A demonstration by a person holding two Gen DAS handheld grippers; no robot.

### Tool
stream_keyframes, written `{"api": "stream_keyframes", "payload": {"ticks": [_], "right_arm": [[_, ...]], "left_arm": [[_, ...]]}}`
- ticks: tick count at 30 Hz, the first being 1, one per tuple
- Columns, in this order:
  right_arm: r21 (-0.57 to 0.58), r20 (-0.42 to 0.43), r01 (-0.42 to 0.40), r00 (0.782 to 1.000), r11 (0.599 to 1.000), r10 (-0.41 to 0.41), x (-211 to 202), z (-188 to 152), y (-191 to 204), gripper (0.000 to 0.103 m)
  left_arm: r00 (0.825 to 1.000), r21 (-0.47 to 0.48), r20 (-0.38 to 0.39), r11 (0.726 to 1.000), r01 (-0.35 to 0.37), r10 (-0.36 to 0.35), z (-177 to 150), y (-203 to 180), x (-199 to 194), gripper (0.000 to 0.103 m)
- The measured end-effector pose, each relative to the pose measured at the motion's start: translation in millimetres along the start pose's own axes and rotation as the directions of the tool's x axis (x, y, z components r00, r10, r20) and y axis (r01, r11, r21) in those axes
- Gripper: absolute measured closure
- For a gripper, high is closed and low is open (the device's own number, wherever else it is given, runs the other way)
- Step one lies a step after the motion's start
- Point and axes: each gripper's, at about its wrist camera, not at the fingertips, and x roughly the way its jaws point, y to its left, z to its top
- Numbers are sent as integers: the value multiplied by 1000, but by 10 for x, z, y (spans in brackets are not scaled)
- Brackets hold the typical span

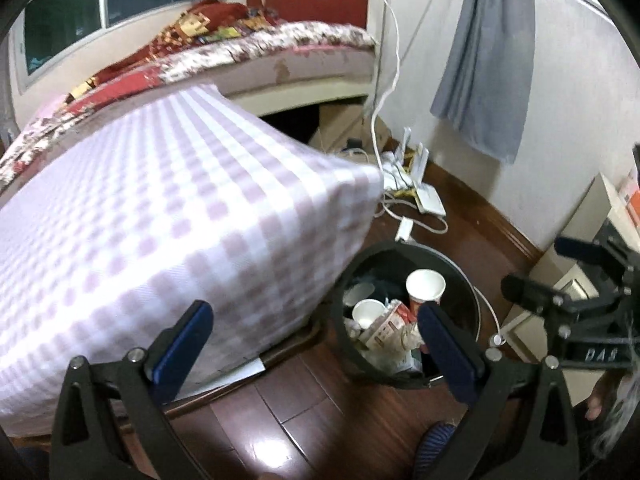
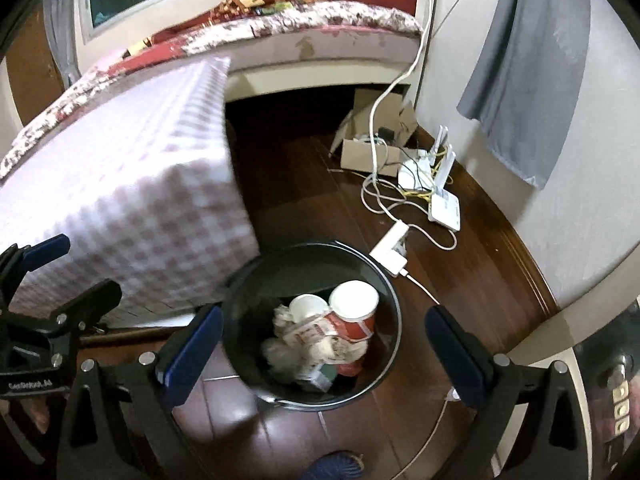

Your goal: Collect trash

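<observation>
A black round trash bin point(image 2: 394, 332) stands on the wooden floor beside a checked mattress. It holds paper cups point(image 2: 354, 304), crumpled tissue point(image 2: 286, 354) and a red-and-white wrapper point(image 2: 316, 330). The bin also shows in the left wrist view point(image 1: 464, 272) with a white cup point(image 1: 425, 285) in it. My right gripper point(image 2: 324, 344) is open and empty, hovering over the bin. My left gripper point(image 1: 312, 340) is open and empty, just left of the bin by the mattress corner. The right gripper also shows in the left wrist view point(image 1: 540, 272) and the left gripper in the right wrist view point(image 2: 76, 268).
A pink checked mattress point(image 2: 120, 200) lies left of the bin. A bed point(image 2: 320, 28) stands at the back. A cardboard box point(image 2: 372, 152), routers point(image 2: 442, 200), a power strip point(image 2: 390, 246) and cables lie on the floor by the wall. A grey cloth point(image 2: 528, 72) hangs on the wall.
</observation>
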Motion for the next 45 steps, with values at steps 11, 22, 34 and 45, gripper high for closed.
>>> {"api": "stream_keyframes", "payload": {"ticks": [11, 22, 34, 45], "right_arm": [[-5, 86, -12, 996, 1000, 13, -793, -49, 366, 1], [-10, 222, 38, 974, 999, -35, -1635, -155, 666, 1], [-35, 274, 70, 960, 997, -58, -1961, -155, 736, 1], [-26, 273, 71, 960, 997, -61, -1962, -183, 727, 1]], "left_arm": [[997, -19, 66, 999, -41, 42, -91, 109, -679, 1], [970, -75, 229, 995, -69, 84, -198, 259, -1562, 1], [956, -114, 280, 992, -57, 87, -223, 390, -1734, 1], [956, -108, 285, 993, -40, 69, -245, 356, -1726, 1]]}}
